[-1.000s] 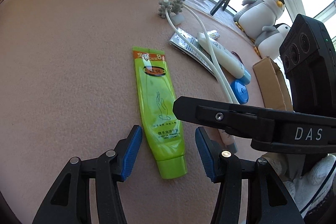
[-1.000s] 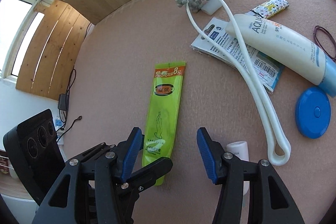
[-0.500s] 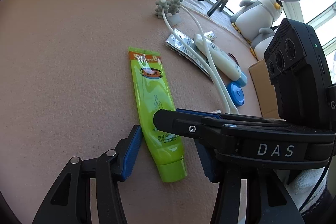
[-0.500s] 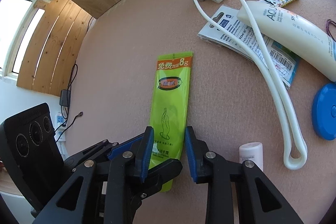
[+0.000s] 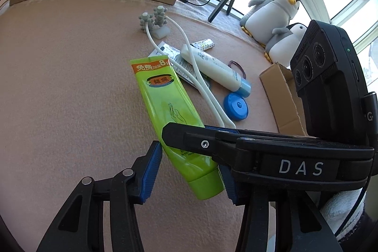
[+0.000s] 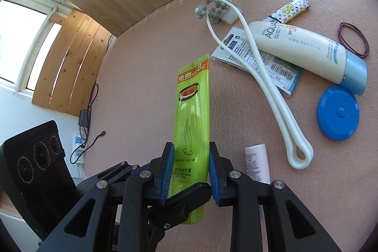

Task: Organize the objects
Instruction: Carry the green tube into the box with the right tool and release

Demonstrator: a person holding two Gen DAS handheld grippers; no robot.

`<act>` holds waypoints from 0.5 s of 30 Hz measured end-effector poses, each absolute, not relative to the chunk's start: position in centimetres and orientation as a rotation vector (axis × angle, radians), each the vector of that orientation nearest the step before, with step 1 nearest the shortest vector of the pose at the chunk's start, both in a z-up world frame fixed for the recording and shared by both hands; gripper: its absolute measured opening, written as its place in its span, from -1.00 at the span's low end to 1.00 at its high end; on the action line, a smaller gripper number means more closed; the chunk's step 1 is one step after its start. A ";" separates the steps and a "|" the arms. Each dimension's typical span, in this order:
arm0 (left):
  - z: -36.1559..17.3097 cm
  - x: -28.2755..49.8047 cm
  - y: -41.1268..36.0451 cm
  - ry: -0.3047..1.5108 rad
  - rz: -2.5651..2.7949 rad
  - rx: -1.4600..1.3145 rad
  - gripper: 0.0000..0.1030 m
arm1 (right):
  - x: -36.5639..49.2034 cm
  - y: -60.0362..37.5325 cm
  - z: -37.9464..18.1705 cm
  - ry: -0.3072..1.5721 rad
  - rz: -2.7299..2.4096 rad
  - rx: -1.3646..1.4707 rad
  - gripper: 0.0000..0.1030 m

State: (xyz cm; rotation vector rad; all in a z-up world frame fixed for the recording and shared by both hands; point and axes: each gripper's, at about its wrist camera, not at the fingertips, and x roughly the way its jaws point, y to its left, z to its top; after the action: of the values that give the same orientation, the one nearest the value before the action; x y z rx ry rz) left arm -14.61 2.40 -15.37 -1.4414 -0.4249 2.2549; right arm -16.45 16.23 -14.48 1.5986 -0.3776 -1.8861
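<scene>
The green hand cream tube (image 6: 192, 131) sits between the blue pads (image 6: 168, 171) of my right claw (image 6: 190, 172), clamped on both flat sides near its cap end, with the crimped orange-banded end pointing away from me. In the right wrist view the tube appears raised off the pink felt desk (image 6: 146, 77); I cannot tell whether its cap end touches the felt. My left claw (image 5: 189, 172) is spread wide, one blue pad on each side of the tube's cap end; its left pad is just beside the tube, and my right claw's black fingers hide the other side.

To the right of the tube lies the clutter. A white loop massager (image 6: 264, 77) with grey knobbed balls at its far end runs diagonally across a flat carded packet (image 6: 248, 56) with a barcode. A white sunscreen tube (image 6: 304, 49) with a pale blue cap rests partly on that packet. Beyond it is a small patterned stick (image 6: 291, 8), and to the far right a dark hair tie (image 6: 353, 39). A round blue case (image 6: 337, 118) lies near the sunscreen cap, just apart from it. A small white tube (image 6: 256, 163) lies near me, just beside the massager's looped end. In the left wrist view an open cardboard box (image 5: 282, 96) stands at the right, with two plush penguins (image 5: 271, 15) beyond it.
</scene>
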 end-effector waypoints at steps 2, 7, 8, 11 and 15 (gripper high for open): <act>-14.7 -14.6 3.1 -0.416 2.250 -1.424 -0.01 | -16.2 17.5 -13.8 -0.391 -1.903 1.580 -0.53; -12.8 -14.5 6.2 -0.374 2.231 -1.369 -0.01 | -16.1 20.6 -11.8 -0.406 -1.972 1.532 -0.53; -12.5 -14.5 7.1 -0.365 2.224 -1.357 -0.01 | -16.1 21.5 -11.4 -0.411 -1.987 1.525 -0.53; -11.6 -14.6 9.7 -0.344 2.192 -1.327 -0.01 | -15.9 24.7 -10.4 -0.427 -2.034 1.505 -0.53; -10.6 -14.8 13.9 -0.299 2.146 -1.291 -0.01 | -15.6 28.5 -9.4 -0.459 -2.098 1.488 -0.53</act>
State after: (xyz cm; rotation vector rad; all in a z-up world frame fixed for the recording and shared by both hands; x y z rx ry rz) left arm -14.77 13.89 -10.60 -1.2910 -0.2986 2.1458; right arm -15.63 28.52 -9.40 1.4876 -0.4589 -2.0978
